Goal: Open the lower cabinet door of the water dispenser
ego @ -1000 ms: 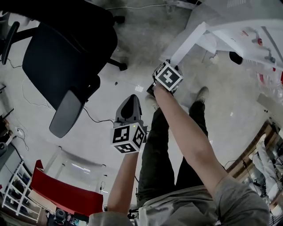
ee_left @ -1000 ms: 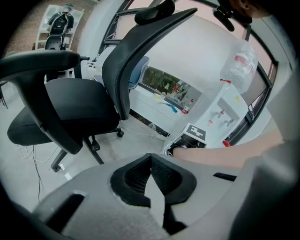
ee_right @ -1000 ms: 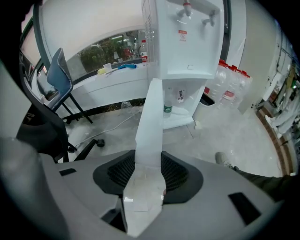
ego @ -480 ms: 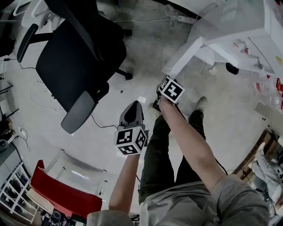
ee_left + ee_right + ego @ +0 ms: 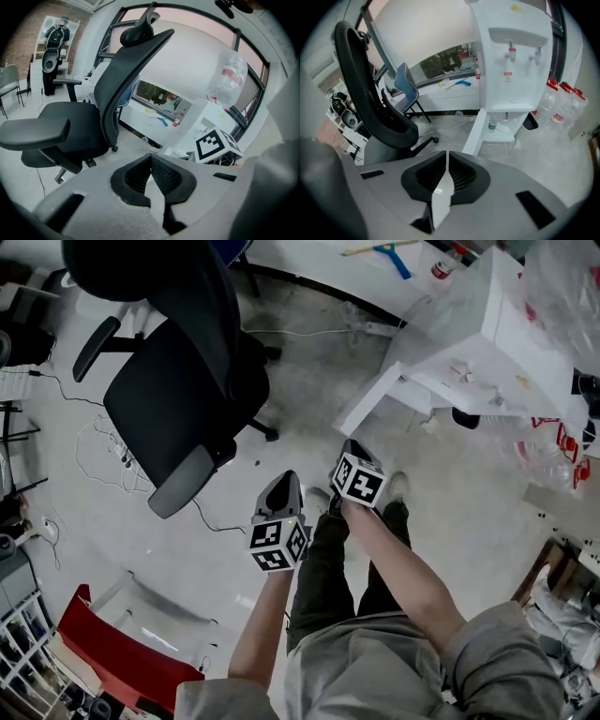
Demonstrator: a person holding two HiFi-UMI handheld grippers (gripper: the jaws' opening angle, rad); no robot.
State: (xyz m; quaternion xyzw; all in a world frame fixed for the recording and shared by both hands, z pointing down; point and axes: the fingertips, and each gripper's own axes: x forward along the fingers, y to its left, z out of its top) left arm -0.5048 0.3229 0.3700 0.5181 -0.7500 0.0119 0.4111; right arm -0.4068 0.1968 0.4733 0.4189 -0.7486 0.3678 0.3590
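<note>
While the lower cabinet door point(image 5: 476, 133) of the water dispenser point(image 5: 513, 51) stands open, my right gripper point(image 5: 446, 157) has just been closing on nothing. My left gripper point(image 5: 151, 159) is pinched together too, empty.

Head view sits high above the person and stares almost straight down at the floor point(image 5: 319, 371), office chair point(image 5: 178, 399) upper left and water dispenser point(image 5: 478, 343) upper right, both well below the lens. Left gripper view rides low and faces the chair side-on from close in, so the chair fills the left half while the dispenser stands farther back at right. Right gripper view tips downward and faces the dispenser's front and its open cabinet door point(image 5: 474, 135) from farther off, chair along its left edge, so all three views share chair and dispenser.
</note>
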